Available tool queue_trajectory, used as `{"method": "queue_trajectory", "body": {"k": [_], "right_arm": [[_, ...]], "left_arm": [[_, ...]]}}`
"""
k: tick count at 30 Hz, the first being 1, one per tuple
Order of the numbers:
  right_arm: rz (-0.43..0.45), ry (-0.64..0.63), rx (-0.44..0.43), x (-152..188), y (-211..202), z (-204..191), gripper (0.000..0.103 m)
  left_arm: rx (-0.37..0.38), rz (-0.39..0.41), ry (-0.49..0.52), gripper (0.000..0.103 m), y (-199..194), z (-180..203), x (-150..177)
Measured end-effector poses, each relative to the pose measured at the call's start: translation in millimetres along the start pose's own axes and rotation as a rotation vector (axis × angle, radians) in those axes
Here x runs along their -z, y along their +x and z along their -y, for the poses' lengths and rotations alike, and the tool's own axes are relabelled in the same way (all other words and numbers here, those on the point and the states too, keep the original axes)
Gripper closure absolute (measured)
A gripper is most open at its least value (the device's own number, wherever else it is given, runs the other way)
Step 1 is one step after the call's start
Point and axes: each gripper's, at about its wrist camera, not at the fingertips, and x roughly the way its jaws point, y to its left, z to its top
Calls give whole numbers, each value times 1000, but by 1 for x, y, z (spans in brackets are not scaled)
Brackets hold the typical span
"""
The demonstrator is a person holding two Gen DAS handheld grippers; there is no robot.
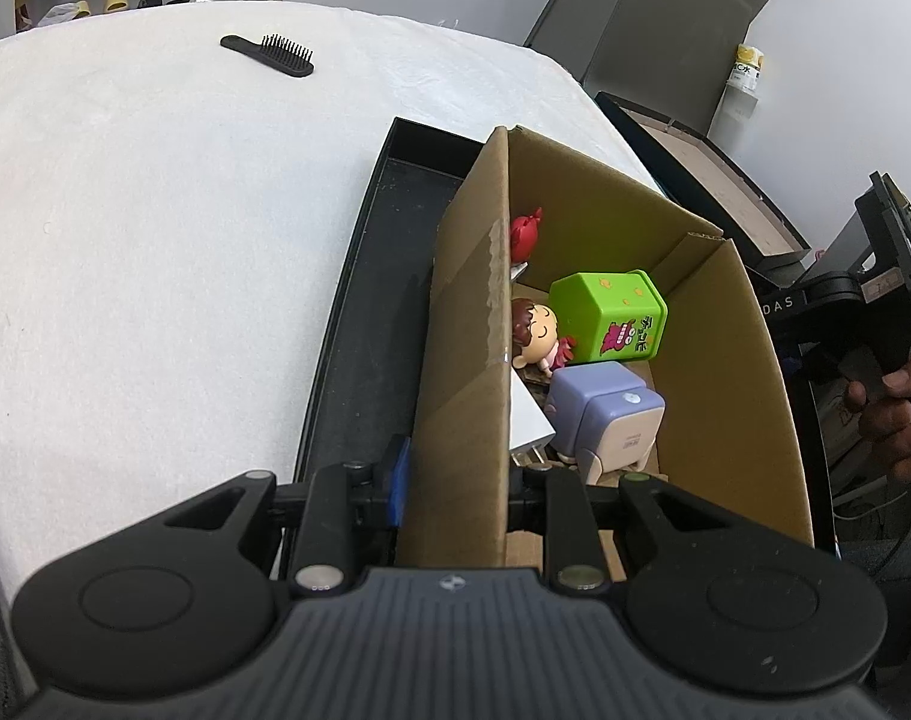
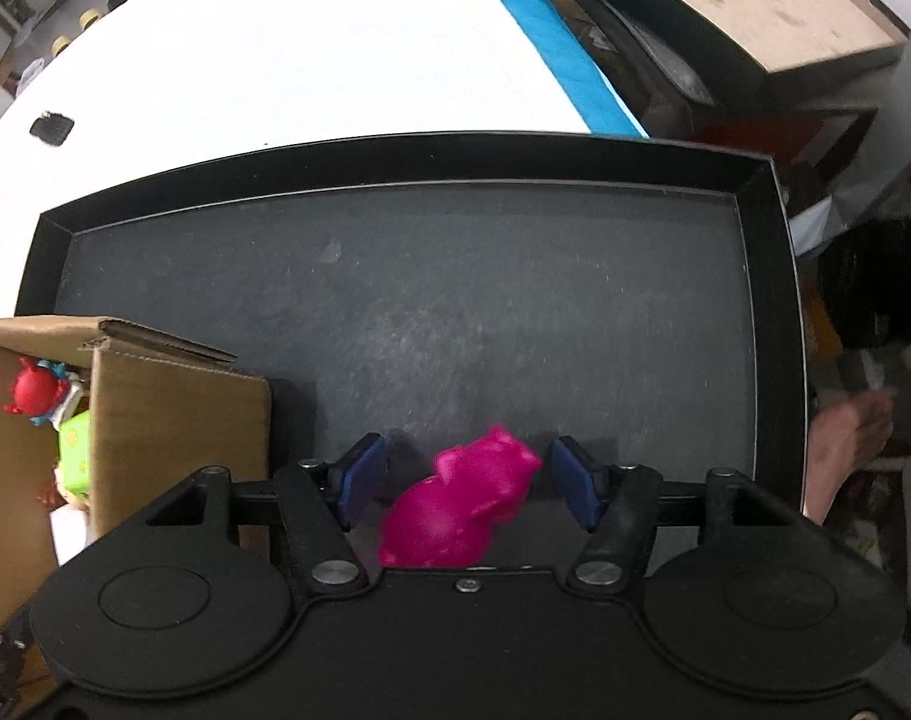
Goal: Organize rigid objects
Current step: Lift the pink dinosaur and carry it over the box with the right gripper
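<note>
My left gripper (image 1: 455, 480) is shut on the near side wall of an open cardboard box (image 1: 725, 360); one blue pad (image 1: 399, 477) shows outside the wall. The box stands in a black tray (image 1: 365, 312) and holds a green cube tin (image 1: 608, 315), a brown-haired doll (image 1: 536, 330), a lavender gadget (image 1: 605, 408), a red toy (image 1: 524, 231) and a white block (image 1: 527, 420). My right gripper (image 2: 467, 480) points down over the tray (image 2: 455, 312). It is open, and a blurred pink toy figure (image 2: 461, 504) lies between its blue pads (image 2: 362, 480), touching neither.
A black hairbrush (image 1: 269, 54) lies far back on the white table (image 1: 155, 240). A person's hand (image 1: 893, 402) grips the other tool's handle at the right. A bare foot (image 2: 845, 450) shows beyond the tray's right rim. A low wooden table (image 2: 785, 6) stands behind.
</note>
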Motion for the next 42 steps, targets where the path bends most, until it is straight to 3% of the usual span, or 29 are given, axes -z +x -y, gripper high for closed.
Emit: {"method": "queue_trajectory", "body": {"k": [11,16,42], "right_arm": [[-50,136,-10,10,1,8,44],[-53,155,13,15,3,10,67],[25,34,7,42,-57,4,68]], "left_arm": [[0,0,0,79,0,0,0],[0,0,0,79,0,0,0],[-7,5,12,79,-3,4,4]]}}
